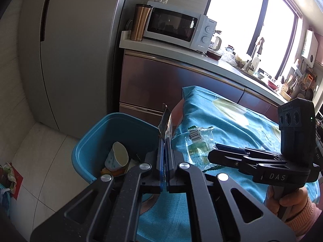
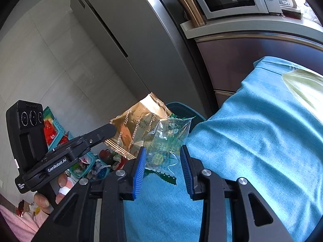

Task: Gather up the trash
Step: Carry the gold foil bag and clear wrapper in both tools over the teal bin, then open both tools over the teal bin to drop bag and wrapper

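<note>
**One wrapper in hand, one waiting**

You are clenching the left gripper [image 1: 165, 141] on the gold wrapper [image 2: 135, 125], holding it beside the blue bin [image 1: 88, 141], where a paper cup [image 1: 117, 159] is already lying. Your right gripper [image 2: 163, 165] is standing released around the clear green wrapper [image 2: 165, 141] on the blue cloth [image 2: 262, 141]. Lettering on the gold wrapper is reading "DAOXIANGCUN"; the grippers are showing "GenRobot.AI" and "DAS".

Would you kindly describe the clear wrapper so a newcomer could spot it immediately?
Start at the table's blue cloth and go to the edge beside the blue bin. The clear wrapper lies flat there. Unlike the gold wrapper beside it, it is see-through with green print and a barcode.
</note>
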A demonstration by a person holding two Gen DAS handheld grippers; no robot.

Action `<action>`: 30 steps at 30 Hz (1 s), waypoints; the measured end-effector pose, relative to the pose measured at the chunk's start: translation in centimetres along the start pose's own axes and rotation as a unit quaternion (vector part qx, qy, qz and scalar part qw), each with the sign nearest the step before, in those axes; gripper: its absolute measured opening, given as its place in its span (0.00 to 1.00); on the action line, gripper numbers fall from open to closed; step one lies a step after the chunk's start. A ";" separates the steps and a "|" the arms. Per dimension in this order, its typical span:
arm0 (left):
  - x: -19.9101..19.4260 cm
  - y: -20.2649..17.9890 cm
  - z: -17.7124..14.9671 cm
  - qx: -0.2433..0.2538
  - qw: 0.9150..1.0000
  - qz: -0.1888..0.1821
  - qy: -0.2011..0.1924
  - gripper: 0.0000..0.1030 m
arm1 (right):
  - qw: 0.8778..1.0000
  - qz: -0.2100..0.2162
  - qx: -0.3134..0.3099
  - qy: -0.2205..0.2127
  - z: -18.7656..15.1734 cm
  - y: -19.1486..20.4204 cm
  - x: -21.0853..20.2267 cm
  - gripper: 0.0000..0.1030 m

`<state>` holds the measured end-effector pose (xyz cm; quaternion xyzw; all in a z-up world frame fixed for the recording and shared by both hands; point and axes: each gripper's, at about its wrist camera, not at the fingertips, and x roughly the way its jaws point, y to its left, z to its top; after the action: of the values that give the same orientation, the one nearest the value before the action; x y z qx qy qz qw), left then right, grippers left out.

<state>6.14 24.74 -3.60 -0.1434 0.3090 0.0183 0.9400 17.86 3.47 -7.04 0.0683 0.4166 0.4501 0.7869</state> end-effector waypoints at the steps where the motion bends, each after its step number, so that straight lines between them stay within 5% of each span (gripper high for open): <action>1: 0.1 0.1 0.0 -0.001 1.000 0.002 0.000 0.02 | 1.000 0.000 -0.001 0.001 0.0 0.0 0.1 0.32; 30: 2.1 2.6 -0.6 -0.024 0.999 0.025 0.015 0.02 | 0.999 -0.003 -0.021 0.025 1.0 1.4 2.9 0.32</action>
<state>7.13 26.93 -5.96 -0.1586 0.3256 0.0468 0.9309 18.32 6.76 -7.41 0.0392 0.4268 0.4579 0.7789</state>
